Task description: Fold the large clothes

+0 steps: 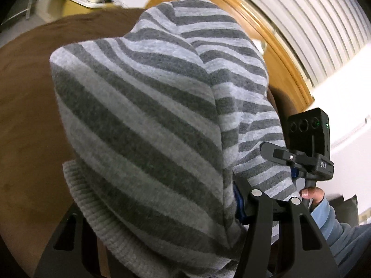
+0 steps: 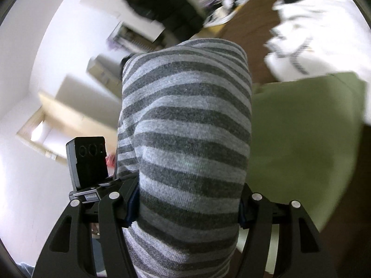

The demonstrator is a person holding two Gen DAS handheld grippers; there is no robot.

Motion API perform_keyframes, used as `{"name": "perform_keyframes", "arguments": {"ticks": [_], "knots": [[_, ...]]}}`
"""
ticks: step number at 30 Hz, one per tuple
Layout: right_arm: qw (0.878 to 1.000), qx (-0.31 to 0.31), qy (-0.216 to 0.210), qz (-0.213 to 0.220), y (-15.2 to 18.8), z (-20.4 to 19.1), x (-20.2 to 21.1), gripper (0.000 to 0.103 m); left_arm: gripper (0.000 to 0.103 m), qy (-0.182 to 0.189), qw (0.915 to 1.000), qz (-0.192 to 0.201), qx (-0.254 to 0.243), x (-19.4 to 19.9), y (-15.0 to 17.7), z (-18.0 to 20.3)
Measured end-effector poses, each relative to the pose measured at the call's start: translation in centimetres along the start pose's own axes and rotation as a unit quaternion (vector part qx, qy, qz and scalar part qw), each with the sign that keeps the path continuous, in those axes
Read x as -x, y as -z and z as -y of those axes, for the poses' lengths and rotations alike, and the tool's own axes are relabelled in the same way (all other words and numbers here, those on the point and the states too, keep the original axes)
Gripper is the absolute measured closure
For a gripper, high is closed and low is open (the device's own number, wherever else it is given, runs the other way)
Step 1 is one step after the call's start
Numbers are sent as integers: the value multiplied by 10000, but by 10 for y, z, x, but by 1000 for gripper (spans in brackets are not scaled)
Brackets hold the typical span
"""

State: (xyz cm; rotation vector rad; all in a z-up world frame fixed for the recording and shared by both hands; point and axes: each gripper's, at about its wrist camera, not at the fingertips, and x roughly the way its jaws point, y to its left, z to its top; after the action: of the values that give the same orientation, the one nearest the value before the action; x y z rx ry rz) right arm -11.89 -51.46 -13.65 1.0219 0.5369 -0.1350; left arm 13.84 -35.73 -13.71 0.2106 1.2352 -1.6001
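A brown surface (image 1: 27, 115) is seen beneath and to the left of the left gripper (image 1: 160, 206), with a wooden frame (image 1: 273, 46) and a white ribbed panel (image 1: 308, 23) ahead to its right. A grey striped sweater (image 1: 143, 106) is bundled thickly between the jaws of the left gripper and is clamped there, so that most of that view is filled by it; a ribbed hem (image 1: 92, 213) is seen at its lower left edge. Just to the right of this bundle, the other tool is seen with a person's hand (image 1: 313, 194) and a light blue sleeve (image 1: 334, 222) behind it. In the right wrist view, the same sweater is gripped as a thick roll between the blue pads of the right gripper (image 2: 185, 210), which press on it from both sides. To the right of that gripper a green cloth (image 2: 301, 143) is spread, and a white garment (image 2: 320, 34) lies beyond it on the brown surface. To its left, white walls (image 2: 58, 58) and blurred furniture are seen.
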Motion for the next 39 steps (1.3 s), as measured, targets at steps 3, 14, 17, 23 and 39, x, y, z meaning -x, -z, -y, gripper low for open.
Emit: {"name": "perform_keyframes", "arguments": {"ticks": [3,14,17,23,39], "knots": [[9990,-244,265,257,5,29,16,41,44,78,9992,-346,-189,-35,-11,-3],[9913,-700,1063,322,9,91,8,38,38,22,9943,-1063,11,-124,27,-25],[9914,-627,1105,310,5,89,1,36,38,30,9937,-1119,-10,-117,27,-29],[9877,-593,1435,171,-1,88,3,31,32,119,9949,-1000,-99,-139,2,-15],[9511,277,3041,-464,-3,21,34,9,8,-1430,9828,-230,-1145,-46,-16,42]]}}
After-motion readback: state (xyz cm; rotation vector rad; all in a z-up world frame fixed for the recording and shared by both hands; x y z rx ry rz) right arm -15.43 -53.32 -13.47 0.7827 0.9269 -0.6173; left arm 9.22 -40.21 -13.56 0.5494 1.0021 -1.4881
